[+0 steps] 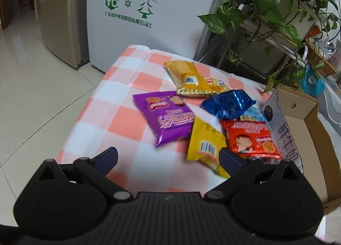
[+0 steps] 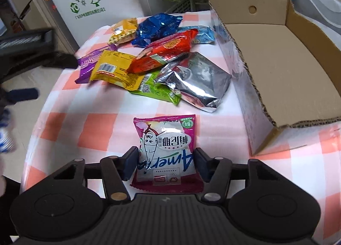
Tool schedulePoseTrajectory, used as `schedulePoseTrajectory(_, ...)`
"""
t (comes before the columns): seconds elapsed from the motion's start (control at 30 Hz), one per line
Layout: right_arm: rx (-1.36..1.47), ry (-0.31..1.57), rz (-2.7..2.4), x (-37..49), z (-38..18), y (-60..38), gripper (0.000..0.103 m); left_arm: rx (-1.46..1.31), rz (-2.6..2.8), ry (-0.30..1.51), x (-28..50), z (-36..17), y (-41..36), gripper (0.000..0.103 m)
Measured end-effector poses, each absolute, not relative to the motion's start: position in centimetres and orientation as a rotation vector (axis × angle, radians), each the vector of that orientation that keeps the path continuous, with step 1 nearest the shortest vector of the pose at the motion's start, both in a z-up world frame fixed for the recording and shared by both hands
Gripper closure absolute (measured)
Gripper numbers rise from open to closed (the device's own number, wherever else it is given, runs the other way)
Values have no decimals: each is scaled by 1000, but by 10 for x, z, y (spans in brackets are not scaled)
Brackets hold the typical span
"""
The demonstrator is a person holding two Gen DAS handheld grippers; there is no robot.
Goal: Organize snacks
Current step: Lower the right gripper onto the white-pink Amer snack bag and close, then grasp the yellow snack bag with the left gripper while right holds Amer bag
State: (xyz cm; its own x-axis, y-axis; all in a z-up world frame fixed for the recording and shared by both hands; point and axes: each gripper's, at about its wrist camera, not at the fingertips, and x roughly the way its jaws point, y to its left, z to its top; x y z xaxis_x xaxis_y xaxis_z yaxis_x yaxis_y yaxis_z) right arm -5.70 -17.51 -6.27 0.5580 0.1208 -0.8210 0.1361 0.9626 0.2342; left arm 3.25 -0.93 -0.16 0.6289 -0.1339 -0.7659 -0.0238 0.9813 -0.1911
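Observation:
A pile of snack packets lies on the checked tablecloth [image 1: 89, 121]: a purple one [image 1: 165, 117], a yellow one [image 1: 205, 142], a red one [image 1: 251, 139], a blue one [image 1: 228, 103] and a gold one [image 1: 187, 77]. My left gripper [image 1: 168, 159] is open and empty, hovering above the cloth just before the yellow packet. In the right wrist view my right gripper [image 2: 166, 163] is shut on a pink-and-white packet [image 2: 168, 147], its fingers [image 2: 130, 163] pressing both sides. A silver packet [image 2: 198, 79] and a green one [image 2: 157, 90] lie ahead of it. An open cardboard box [image 2: 277, 59] stands to the right.
A white appliance with green tree print [image 1: 136, 10] stands behind the table. A potted plant on a shelf [image 1: 275, 4] is at the back right. Tiled floor [image 1: 32, 87] lies left of the table edge. The left gripper shows at the left of the right wrist view [image 2: 23, 49].

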Motion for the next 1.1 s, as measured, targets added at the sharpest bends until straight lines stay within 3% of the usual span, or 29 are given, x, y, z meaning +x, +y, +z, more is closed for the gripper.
schedulePoseTrajectory(0.63, 328, 977, 89, -46, -66, -167, 38, -90, 41, 913, 103, -34, -49, 2)
schedulePoseTrajectory(1.1, 361, 983, 100, -41, -67, -171, 39, 9, 159, 1017, 62, -58, -12, 1)
